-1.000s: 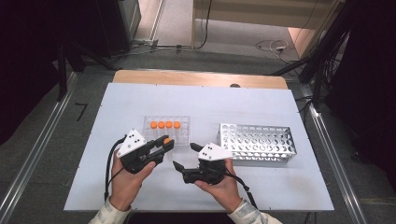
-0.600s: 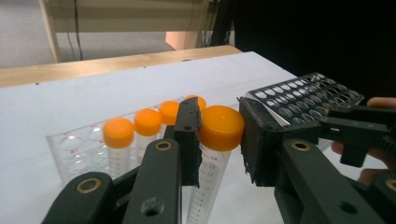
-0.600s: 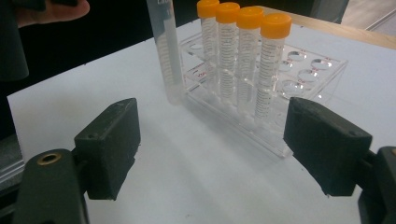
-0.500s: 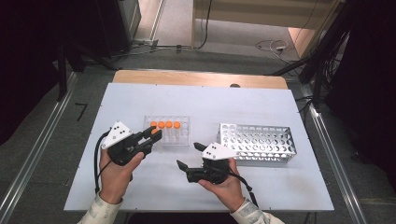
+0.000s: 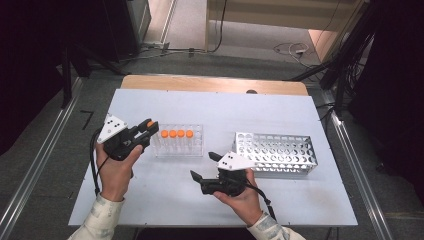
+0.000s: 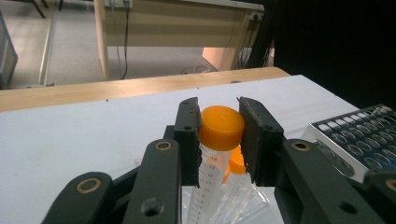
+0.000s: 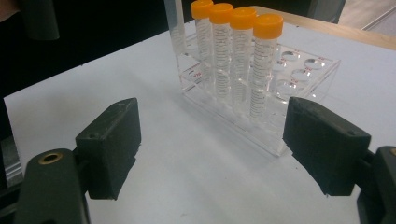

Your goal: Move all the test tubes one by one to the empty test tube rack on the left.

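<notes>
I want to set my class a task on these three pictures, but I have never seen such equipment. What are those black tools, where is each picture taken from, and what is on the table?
A person sits at a white table holding a two-jaw hand gripper in each hand. One camera looks down from above; the other two ride on the grippers and look along their jaws. The left gripper is shut on a clear tube with an orange cap, beside a clear rack holding four more capped tubes. The right gripper is open and holds nothing. A metal rack with many holes stands to the right.
</notes>
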A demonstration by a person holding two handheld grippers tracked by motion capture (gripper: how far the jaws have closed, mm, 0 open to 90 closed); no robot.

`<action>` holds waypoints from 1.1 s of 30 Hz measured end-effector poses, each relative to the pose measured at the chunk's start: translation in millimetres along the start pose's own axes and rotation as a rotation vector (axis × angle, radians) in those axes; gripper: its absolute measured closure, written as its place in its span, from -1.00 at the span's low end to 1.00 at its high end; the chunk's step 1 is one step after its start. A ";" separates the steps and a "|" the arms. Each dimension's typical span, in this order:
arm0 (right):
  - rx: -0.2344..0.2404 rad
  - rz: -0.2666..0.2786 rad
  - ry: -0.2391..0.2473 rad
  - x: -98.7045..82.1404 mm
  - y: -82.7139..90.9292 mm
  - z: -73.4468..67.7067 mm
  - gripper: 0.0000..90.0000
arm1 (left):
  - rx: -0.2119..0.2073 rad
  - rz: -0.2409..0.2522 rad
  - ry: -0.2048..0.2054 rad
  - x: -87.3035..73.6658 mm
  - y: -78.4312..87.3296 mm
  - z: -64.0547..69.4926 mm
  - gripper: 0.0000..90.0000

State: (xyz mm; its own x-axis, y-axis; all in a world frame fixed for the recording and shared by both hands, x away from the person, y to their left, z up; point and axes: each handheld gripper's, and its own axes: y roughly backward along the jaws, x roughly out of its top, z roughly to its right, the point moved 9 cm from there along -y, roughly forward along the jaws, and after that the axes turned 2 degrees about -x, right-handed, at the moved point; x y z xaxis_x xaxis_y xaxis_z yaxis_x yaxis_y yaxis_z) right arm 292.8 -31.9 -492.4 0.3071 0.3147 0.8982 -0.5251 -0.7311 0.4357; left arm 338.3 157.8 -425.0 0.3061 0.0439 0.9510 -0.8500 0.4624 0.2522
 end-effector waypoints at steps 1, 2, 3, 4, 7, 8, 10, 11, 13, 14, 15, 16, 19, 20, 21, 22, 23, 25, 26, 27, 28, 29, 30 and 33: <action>-0.001 0.000 -0.002 0.1 0.3 0.3 -0.60 | 0.001 -0.002 -0.003 0.5 -1.0 -0.6 0.55; -0.002 0.001 -0.002 0.3 0.6 0.7 -0.60 | 0.005 0.002 -0.003 1.4 -2.0 -1.2 0.55; -0.003 0.002 -0.001 0.4 0.8 0.9 -0.60 | 0.006 0.002 -0.003 1.9 -2.6 -1.7 0.55; -0.003 0.002 -0.001 0.5 1.0 1.0 -0.60 | 0.006 0.005 -0.002 2.8 -3.2 -1.8 0.55; -0.004 0.003 -0.001 0.6 1.2 1.3 -0.60 | 0.006 0.006 0.000 4.5 -3.9 -1.4 0.55; -0.004 0.004 0.000 0.7 1.2 1.4 -0.60 | 0.011 0.007 -0.006 4.9 -4.7 -2.1 0.55; -0.002 0.007 0.000 1.1 1.5 1.2 -0.60 | 0.025 0.009 -0.016 5.0 -5.9 -4.7 0.55; -0.002 0.007 0.000 1.0 1.5 1.1 -0.59 | 0.029 0.009 -0.014 4.7 -6.7 -6.4 0.55; -0.002 0.002 -0.001 0.4 1.3 1.0 -0.59 | 0.041 0.010 -0.016 3.3 -8.5 -9.3 0.55; -0.004 0.001 0.001 0.0 1.0 1.2 -0.59 | 0.041 0.011 -0.017 2.3 -9.2 -10.0 0.55; -0.003 -0.001 0.000 -0.4 0.7 1.3 -0.59 | 0.041 0.013 -0.021 1.1 -10.0 -10.5 0.55; -0.003 -0.001 -0.001 -0.5 0.6 1.3 -0.59 | 0.041 0.015 -0.020 -0.4 -11.0 -10.2 0.55; -0.002 0.003 0.001 0.0 0.9 1.5 -0.59 | 0.045 0.003 -0.036 -7.8 -13.5 -9.0 0.55; -0.002 0.002 0.001 0.0 0.9 1.6 -0.59 | 0.047 -0.005 -0.042 -11.1 -14.4 -8.4 0.55; -0.004 0.001 0.003 -0.2 0.9 1.7 -0.59 | 0.048 -0.011 -0.046 -14.5 -15.5 -7.7 0.54; -0.003 0.000 0.002 -0.4 0.8 1.5 -0.59 | 0.048 -0.015 -0.050 -17.7 -16.4 -7.2 0.54; -0.002 -0.001 0.001 -0.6 0.7 1.4 -0.59 | 0.050 -0.018 -0.050 -20.8 -17.3 -6.9 0.54; -0.001 -0.002 0.004 -0.8 0.5 1.0 -0.59 | 0.057 -0.033 -0.055 -26.6 -18.8 -6.9 0.54; 0.000 -0.001 0.003 -0.7 0.6 0.6 -0.59 | 0.059 -0.038 -0.054 -29.1 -19.5 -6.9 0.54; -0.001 0.001 0.003 -0.5 0.7 0.6 -0.59 | 0.059 -0.042 -0.055 -31.3 -20.1 -6.7 0.53; -0.001 0.003 0.001 -0.2 0.9 0.7 -0.59 | 0.061 -0.048 -0.056 -33.4 -20.5 -6.8 0.53; -0.001 0.002 0.001 -0.2 1.0 1.0 -0.59 | 0.063 -0.047 -0.054 -34.6 -20.8 -7.1 0.52; -0.002 0.002 0.000 -0.2 1.1 1.1 -0.59 | 0.061 -0.043 -0.051 -35.1 -20.8 -7.4 0.52; -0.002 0.002 0.001 -0.2 1.1 1.0 -0.59 | 0.059 -0.051 -0.047 -36.2 -19.9 -7.7 0.46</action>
State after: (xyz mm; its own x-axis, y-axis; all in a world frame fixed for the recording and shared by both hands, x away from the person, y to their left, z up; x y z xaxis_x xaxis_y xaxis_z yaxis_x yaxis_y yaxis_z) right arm 293.0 -33.4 -492.2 0.3053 0.3137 0.8991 -0.5277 -0.7303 0.4339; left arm 347.5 153.9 -465.8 0.3301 -0.0204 0.9437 -0.8581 0.4100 0.3090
